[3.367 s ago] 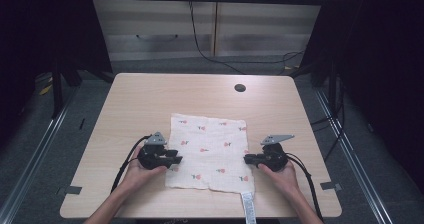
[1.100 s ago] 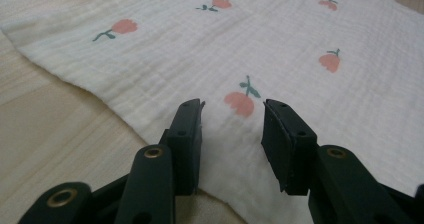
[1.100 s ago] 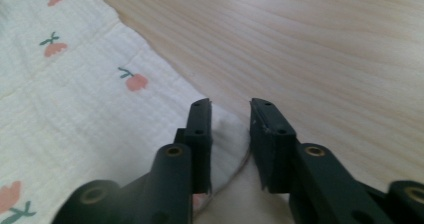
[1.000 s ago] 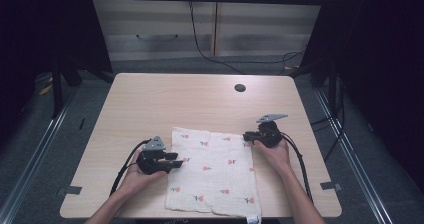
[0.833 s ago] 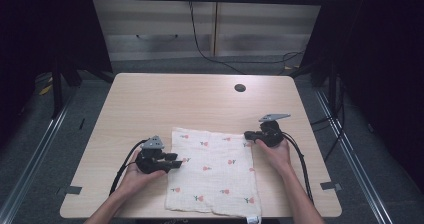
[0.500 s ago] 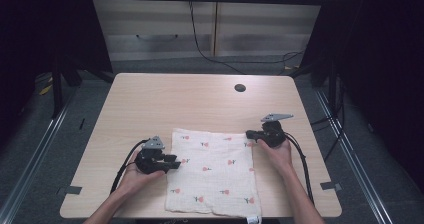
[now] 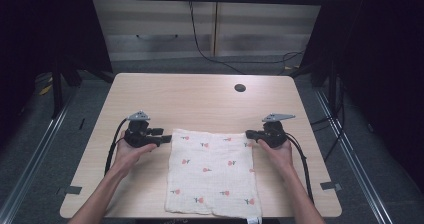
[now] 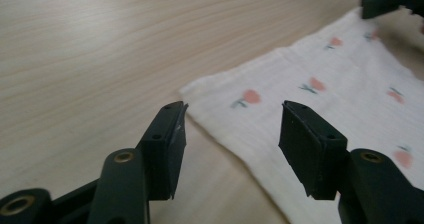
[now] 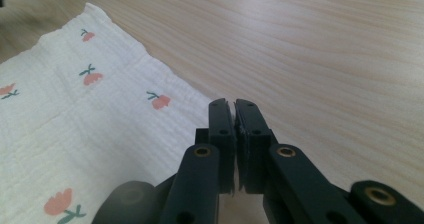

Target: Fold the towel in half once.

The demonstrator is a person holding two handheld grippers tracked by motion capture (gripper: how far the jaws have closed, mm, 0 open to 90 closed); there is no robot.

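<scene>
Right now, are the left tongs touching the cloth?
Apart. In the left gripper view the left tongs are wide open, both jaws raised off the cloth, whose near corner lies on the table just beyond the gap between them.

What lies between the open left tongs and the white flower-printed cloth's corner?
Only bare wooden table, seen in the left gripper view; left tongs frame the cloth corner.

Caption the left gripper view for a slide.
Open left tongs poised at the near corner of a flower-printed cloth on the wooden table.
</scene>
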